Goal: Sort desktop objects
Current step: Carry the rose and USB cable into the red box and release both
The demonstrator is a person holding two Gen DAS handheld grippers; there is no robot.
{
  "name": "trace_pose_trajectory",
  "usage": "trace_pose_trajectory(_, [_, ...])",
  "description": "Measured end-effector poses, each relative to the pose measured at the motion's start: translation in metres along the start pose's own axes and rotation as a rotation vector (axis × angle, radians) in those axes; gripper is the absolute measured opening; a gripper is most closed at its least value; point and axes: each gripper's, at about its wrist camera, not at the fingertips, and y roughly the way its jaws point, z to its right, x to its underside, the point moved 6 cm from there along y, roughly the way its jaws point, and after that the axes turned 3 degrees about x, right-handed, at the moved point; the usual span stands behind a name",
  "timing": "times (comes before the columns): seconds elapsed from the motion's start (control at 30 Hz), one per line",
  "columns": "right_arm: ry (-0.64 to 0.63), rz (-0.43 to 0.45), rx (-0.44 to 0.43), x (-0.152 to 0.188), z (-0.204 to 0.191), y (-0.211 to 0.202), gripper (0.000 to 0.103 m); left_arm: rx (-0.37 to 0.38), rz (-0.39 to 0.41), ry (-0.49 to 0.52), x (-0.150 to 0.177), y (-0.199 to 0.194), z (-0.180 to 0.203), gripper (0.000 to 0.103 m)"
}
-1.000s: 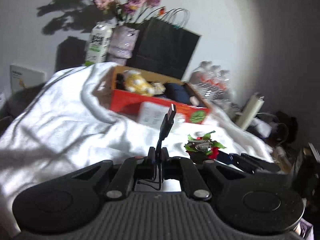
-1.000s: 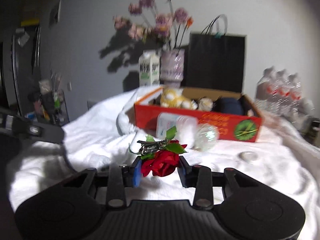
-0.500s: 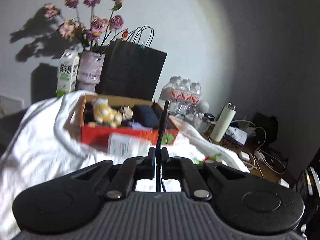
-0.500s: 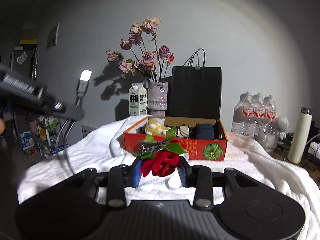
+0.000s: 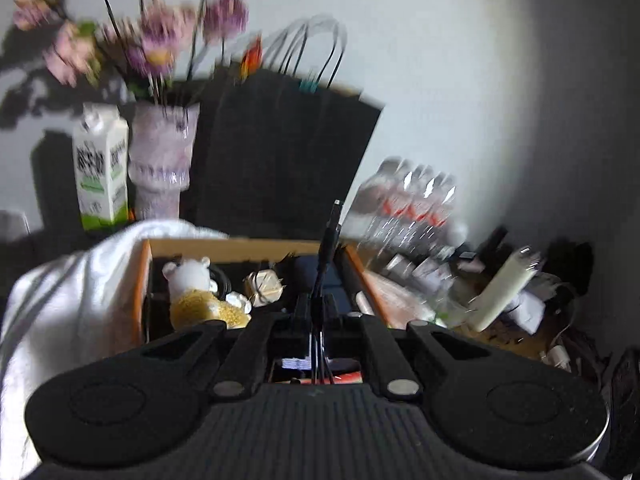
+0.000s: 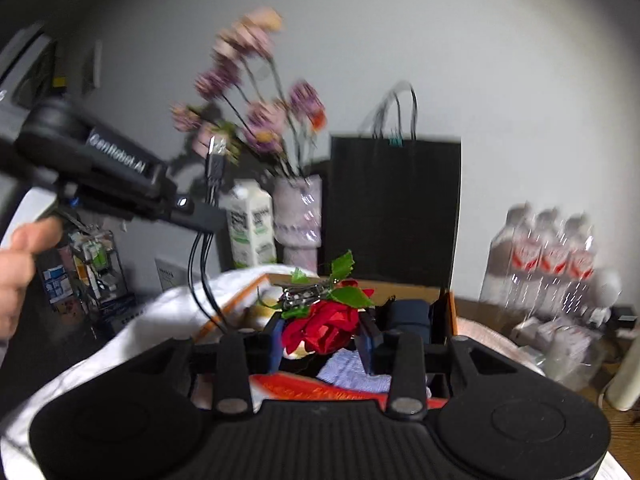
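Found the left gripper (image 5: 316, 305) pinched almost fully together on a thin black cable (image 5: 325, 246), with the plug end poking straight up past the fingertips and the slack strands trailing back between the fingers. Saw that same tool from the right wrist view, raised at the left and held by a hand (image 6: 16, 280), with two loops of cable hanging from it toward the left edge of the box. Found the right gripper (image 6: 322, 336) parted by about a third and closed on a red rose (image 6: 332, 320), gripping the bloom from both sides, with green leaves and a small metal piece (image 6: 304, 294) standing above it; could not tell what the metal piece was. Placed both held things above the orange cardboard box (image 5: 240, 245), the cable over its middle and the rose over its near wall. Noted inside the box a white and yellow plush toy (image 5: 192, 292) at the left and a dark blue pouch (image 6: 408, 316) at the right. Noted a white cloth (image 5: 80, 292) bunched against the box's left side. Made out behind the box, through heavy blur, a milk carton (image 5: 102, 176), a pale vase (image 5: 160, 164) of pink and purple flowers (image 5: 152, 40), and a black paper bag (image 5: 280, 152). Made out a pack of water bottles (image 5: 412, 200) to the right and a white flask (image 5: 504, 292) beyond them.
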Motion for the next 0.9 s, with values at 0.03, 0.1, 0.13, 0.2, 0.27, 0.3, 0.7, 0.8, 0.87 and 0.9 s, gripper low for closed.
trace_pose_trajectory(0.03, [0.025, -0.036, 0.003, -0.004, 0.007, 0.019, 0.036, -0.017, -0.037, -0.005, -0.005, 0.019, -0.006, 0.006])
trace_pose_trajectory(0.1, [0.063, -0.108, 0.009, -0.009, 0.020, 0.058, 0.036, -0.056, -0.118, -0.018, -0.012, 0.059, -0.021, 0.006])
trace_pose_trajectory(0.13, [0.087, -0.143, 0.009, -0.012, 0.025, 0.077, 0.036, -0.088, -0.151, -0.028, -0.015, 0.079, -0.030, 0.006])
trace_pose_trajectory(0.2, [0.128, -0.221, 0.004, -0.012, 0.033, 0.115, 0.036, -0.144, -0.225, -0.030, -0.015, 0.118, -0.047, 0.006])
trace_pose_trajectory(0.27, [0.157, -0.284, 0.017, -0.008, 0.037, 0.149, 0.036, -0.187, -0.283, -0.009, -0.011, 0.154, -0.063, 0.007])
trace_pose_trajectory(0.3, [0.151, -0.315, 0.029, -0.006, 0.037, 0.165, 0.036, -0.217, -0.300, -0.002, -0.007, 0.168, -0.070, 0.009])
trace_pose_trajectory(0.7, [0.204, -0.369, 0.120, -0.008, 0.054, 0.212, 0.070, -0.310, -0.168, 0.015, -0.031, 0.159, -0.085, 0.083])
trace_pose_trajectory(0.8, [0.169, -0.362, 0.167, -0.018, 0.056, 0.197, 0.074, -0.397, -0.196, -0.011, -0.031, 0.145, -0.088, 0.084])
trace_pose_trajectory(0.87, [0.155, -0.366, 0.199, -0.021, 0.056, 0.186, 0.077, -0.464, -0.201, -0.006, -0.024, 0.136, -0.090, 0.086])
trace_pose_trajectory(0.9, [0.149, -0.370, 0.205, -0.022, 0.055, 0.181, 0.080, -0.476, -0.212, 0.002, -0.019, 0.133, -0.090, 0.086])
